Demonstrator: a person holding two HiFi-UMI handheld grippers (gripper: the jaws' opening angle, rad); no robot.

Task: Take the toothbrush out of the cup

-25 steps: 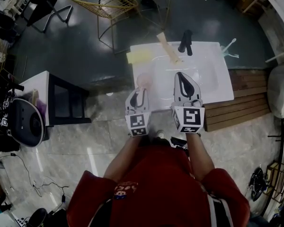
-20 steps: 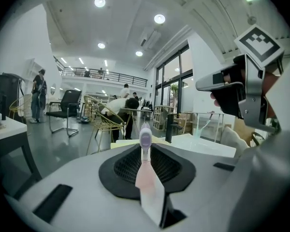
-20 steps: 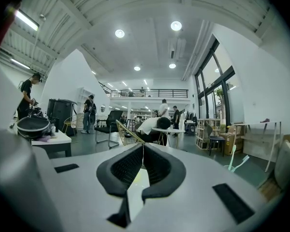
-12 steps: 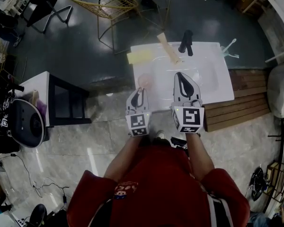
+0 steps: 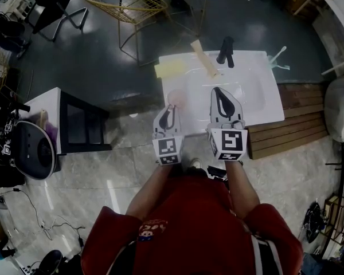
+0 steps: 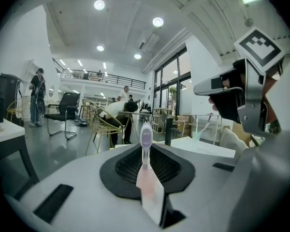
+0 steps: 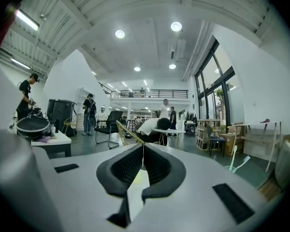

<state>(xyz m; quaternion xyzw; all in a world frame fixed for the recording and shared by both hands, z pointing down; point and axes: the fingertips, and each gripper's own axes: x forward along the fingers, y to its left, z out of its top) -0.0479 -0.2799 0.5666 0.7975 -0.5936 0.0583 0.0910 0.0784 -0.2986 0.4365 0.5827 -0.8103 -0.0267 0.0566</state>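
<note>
The white worktop (image 5: 258, 99), with a basin sunk into its middle, stands on a grey floor, and a yellow wire chair (image 5: 126, 4) sits beyond its far edge. A person in a red top holds 2 grippers side by side over the near half of the worktop. The right gripper (image 5: 218, 91) reaches over the basin; its own view shows the black pads meeting at the tips with nothing between them. The left gripper (image 5: 171, 109) sits at the worktop's near-left corner, its tips at the pink cup (image 5: 176, 98). Its jaws have just been closing and now clamp on the toothbrush (image 6: 145, 138), whose white-and-purple head stands upright above the pads in the left gripper view while the pink of the cup shows below them. The toothbrush is not yet out of the cup. Along the far edge lie a yellow sponge (image 5: 169, 69), a pale wooden piece (image 5: 204, 58) set at a slant and a black faucet (image 5: 225, 50). A second, pale green brush (image 5: 278, 58) sticks up at the far-right corner, well apart from both grippers.
</note>
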